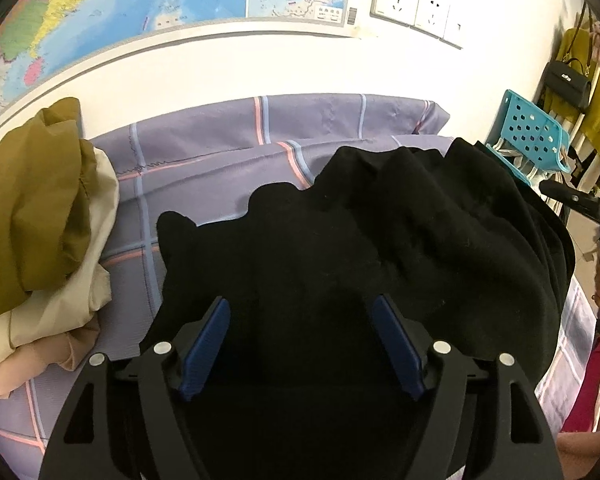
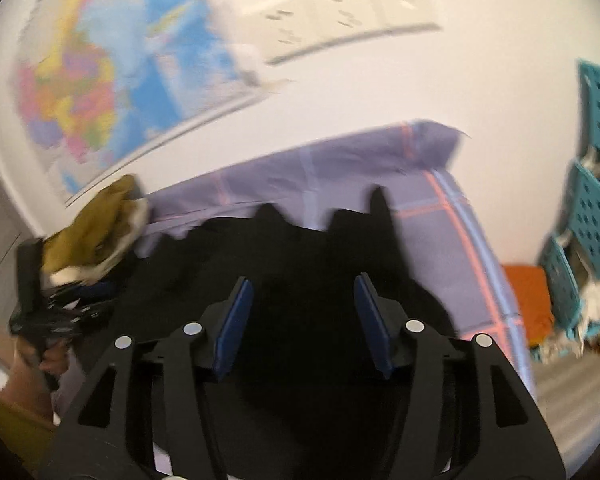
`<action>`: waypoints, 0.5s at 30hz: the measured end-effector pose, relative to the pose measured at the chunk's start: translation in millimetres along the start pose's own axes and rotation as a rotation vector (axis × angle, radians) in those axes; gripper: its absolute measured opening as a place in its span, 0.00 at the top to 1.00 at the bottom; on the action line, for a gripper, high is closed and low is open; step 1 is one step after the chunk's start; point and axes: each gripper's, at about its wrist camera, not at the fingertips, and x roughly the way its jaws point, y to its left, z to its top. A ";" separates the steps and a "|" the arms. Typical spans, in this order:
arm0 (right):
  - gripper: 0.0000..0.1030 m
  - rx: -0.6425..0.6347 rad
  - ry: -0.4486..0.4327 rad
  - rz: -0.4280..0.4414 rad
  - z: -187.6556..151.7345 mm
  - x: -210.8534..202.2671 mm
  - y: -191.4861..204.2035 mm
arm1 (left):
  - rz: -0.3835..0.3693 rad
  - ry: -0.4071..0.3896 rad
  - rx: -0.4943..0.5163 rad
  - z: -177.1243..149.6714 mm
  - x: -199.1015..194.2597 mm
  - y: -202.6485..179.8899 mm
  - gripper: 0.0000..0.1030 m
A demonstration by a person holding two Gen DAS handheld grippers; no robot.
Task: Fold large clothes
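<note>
Item: one black garment [image 1: 340, 240], spread on the checked bedsheet [image 1: 228, 136] directly ahead of and under both claws; we read its long axis as running across the left gripper [image 1: 300, 316], though dark folds blur this. Left gripper: pads apart, nothing clamped. Right gripper [image 2: 304, 296]: likewise parted, empty. Beside our left claw: one pile of clothes [image 1: 40, 220], olive over cream.
</note>
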 end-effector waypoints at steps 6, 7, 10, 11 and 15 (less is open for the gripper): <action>0.48 -0.106 0.115 0.095 -10.5 45.4 44.7 | 0.007 0.022 -0.023 -2.4 9.1 5.0 0.28; 0.48 -0.110 0.154 0.097 -13.7 61.5 47.3 | 0.007 0.025 -0.027 -3.0 11.0 5.7 0.28; 0.51 -0.133 0.215 0.050 -22.4 95.7 51.4 | 0.012 0.029 -0.035 -4.4 13.0 7.4 0.28; 0.50 -0.126 0.214 0.051 -23.8 97.4 52.0 | 0.013 0.026 -0.036 -4.7 11.7 7.0 0.28; 0.48 -0.070 0.151 0.076 -19.9 77.5 49.8 | 0.018 0.014 -0.030 -7.2 4.5 5.6 0.28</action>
